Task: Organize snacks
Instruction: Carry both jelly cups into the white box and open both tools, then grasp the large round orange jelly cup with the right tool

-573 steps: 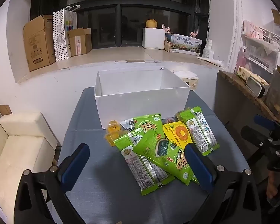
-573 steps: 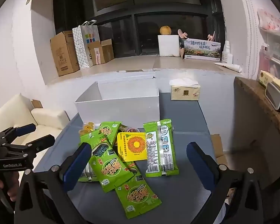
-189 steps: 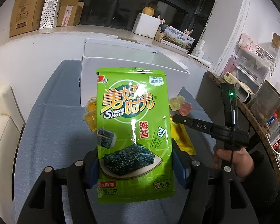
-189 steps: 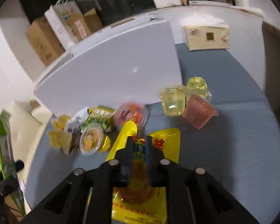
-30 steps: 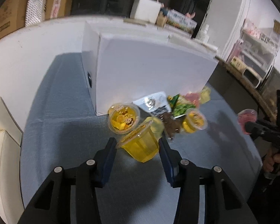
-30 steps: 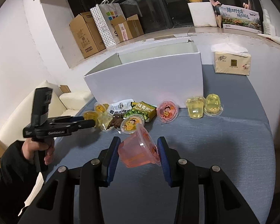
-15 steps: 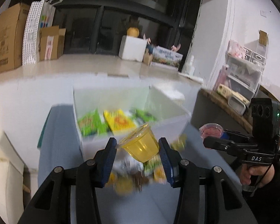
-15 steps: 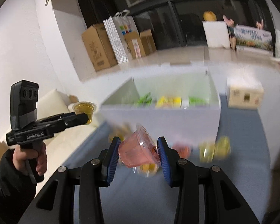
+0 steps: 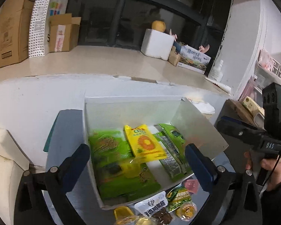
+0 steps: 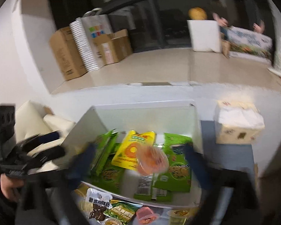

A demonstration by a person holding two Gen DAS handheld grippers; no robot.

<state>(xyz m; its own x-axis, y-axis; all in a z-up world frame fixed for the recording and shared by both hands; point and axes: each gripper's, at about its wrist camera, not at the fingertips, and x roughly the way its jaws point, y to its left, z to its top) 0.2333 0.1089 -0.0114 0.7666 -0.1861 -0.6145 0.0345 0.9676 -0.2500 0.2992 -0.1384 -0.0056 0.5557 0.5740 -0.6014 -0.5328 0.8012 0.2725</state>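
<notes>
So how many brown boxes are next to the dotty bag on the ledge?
2. A big cardboard box stands left of the dotted paper bag, and a smaller open cardboard box stands right of it. Others may hide behind them.

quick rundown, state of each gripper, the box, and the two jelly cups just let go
left gripper: open, jaws have just opened, nothing between the pads
right gripper: open, jaws have just opened, blurred
white box: open top, partly filled with snack packets
yellow jelly cup: released, blurred, inside the box on the green packets
pink jelly cup: released, blurred, over the packets in the box
</notes>
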